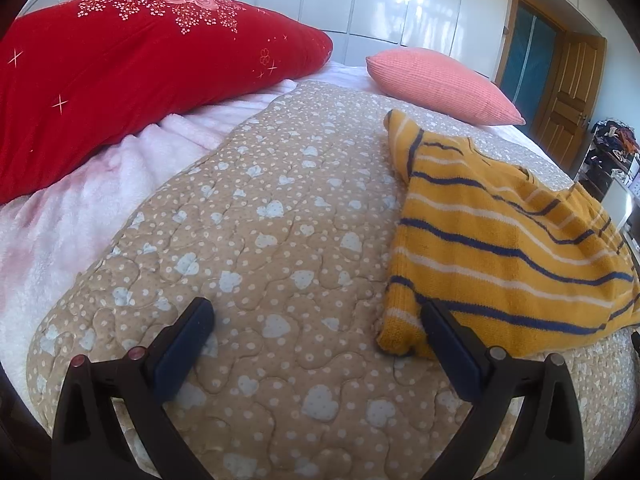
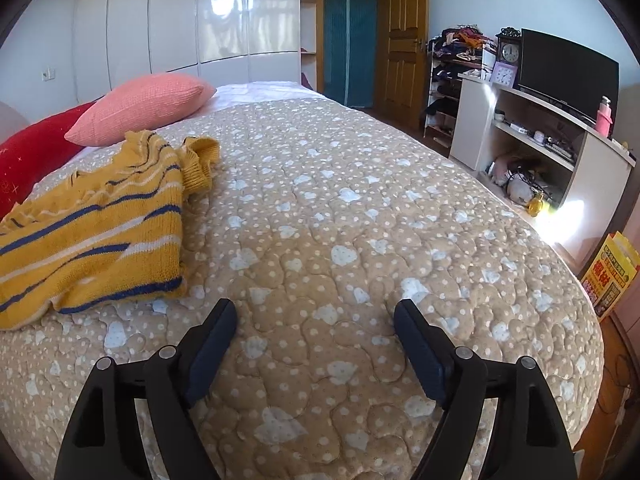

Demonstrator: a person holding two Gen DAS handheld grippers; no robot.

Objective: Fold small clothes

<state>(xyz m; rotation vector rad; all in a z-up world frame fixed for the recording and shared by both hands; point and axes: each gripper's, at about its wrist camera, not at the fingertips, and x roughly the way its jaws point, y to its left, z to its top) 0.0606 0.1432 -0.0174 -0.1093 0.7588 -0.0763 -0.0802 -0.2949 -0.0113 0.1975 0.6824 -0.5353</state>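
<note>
Left gripper (image 1: 316,314): jaws spread wide, nothing between them, poised over the quilt (image 1: 280,220). Its right finger (image 1: 448,344) overlaps the near-left hem corner of the sweater (image 1: 500,240) in the left wrist view; contact cannot be confirmed.

Right gripper (image 2: 314,316): jaws likewise spread, holding nothing, over bare quilt (image 2: 360,220). Sweater (image 2: 92,232) lies to its left, just beyond the left finger (image 2: 212,344), apart from it.

Sweater: mustard-yellow knit, navy and white stripes. Lies on the tan quilt printed with pale hearts and dots, roughly flat but rumpled. One sleeve bunched at the far end, cuff turned up. No object sits between either gripper and the garment.

Farther, left wrist view: fluffy pink blanket (image 1: 80,208) left of the quilt; large red pillow (image 1: 132,72) with floral print resting on it; coral pillow (image 1: 440,84) just beyond the sweater, near but not touching as far as can be told.

Right wrist view, beyond the bed: white wardrobe (image 2: 192,20) along the far wall, wooden door (image 2: 404,36) standing open, cluttered shelf rack (image 2: 452,80), white desk unit (image 2: 540,128) on the right carrying a dark monitor (image 2: 568,72), two clocks (image 2: 510,54) and a pink bottle (image 2: 605,116). Yellow box (image 2: 610,276) on the floor at near right.
</note>
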